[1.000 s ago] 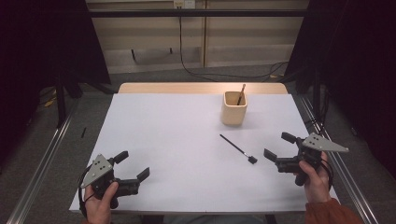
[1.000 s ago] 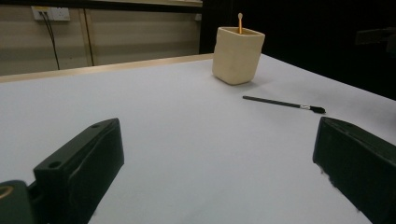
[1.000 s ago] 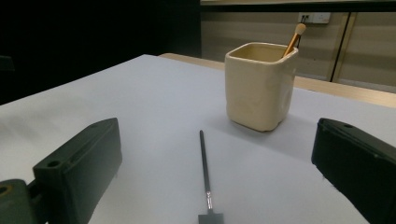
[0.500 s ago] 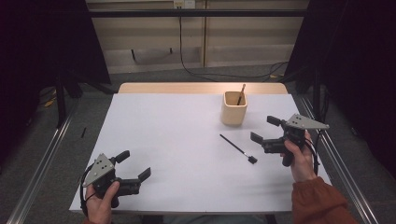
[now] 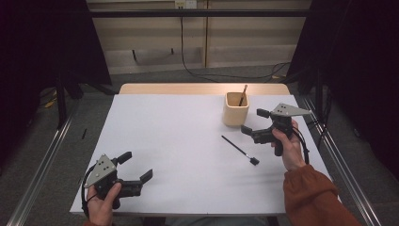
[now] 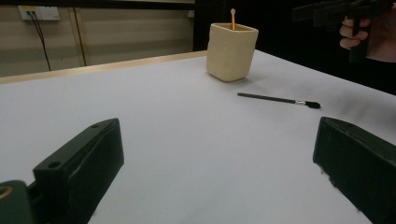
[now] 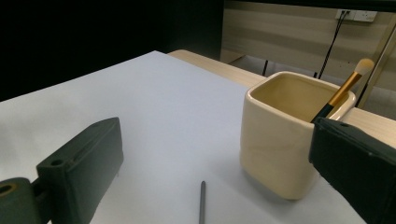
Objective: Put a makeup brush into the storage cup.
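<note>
Right gripper [image 5: 254, 121] has moved up beside the cup [image 5: 235, 109].

The cup [image 5: 235, 109] is cream, and the brush [image 5: 241, 150] beside it is black. The surface [image 5: 174, 141] is plain white; the sleeve [image 5: 315, 197] is rust orange.

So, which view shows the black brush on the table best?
The high view: the whole brush lies unhidden near the cup. The left gripper view also shows it whole, but low and farther off. The right gripper view shows just its handle tip.
</note>
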The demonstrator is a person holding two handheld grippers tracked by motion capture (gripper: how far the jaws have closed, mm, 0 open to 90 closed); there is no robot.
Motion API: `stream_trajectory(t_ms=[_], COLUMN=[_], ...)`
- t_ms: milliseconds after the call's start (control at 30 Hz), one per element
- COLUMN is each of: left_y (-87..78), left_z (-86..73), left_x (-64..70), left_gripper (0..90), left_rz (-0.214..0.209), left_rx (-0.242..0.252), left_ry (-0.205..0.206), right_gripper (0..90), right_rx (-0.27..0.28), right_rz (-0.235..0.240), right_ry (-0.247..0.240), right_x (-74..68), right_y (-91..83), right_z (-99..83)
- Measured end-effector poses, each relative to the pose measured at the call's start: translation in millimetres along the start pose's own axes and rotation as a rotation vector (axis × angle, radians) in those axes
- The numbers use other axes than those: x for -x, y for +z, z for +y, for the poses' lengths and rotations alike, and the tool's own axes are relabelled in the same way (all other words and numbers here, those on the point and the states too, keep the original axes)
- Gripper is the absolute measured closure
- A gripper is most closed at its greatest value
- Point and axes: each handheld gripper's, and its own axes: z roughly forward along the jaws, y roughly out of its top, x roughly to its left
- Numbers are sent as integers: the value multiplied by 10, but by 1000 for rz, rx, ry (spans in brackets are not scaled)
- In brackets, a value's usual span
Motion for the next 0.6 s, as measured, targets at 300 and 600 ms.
stream_trajectory(t_ms=[300,600], left_y=[5,22], left_z=[2,-2], left_x=[-3,-8], left_gripper=[19,18], left_rz=[-4,-14], left_rx=[0,2], left_ry=[5,2], right_gripper=[55,71], right_rx=[-118,-286], right_rz=[12,54], right_ry=[-43,-53], right_x=[18,79], right_y=[79,168], right_z=[58,56])
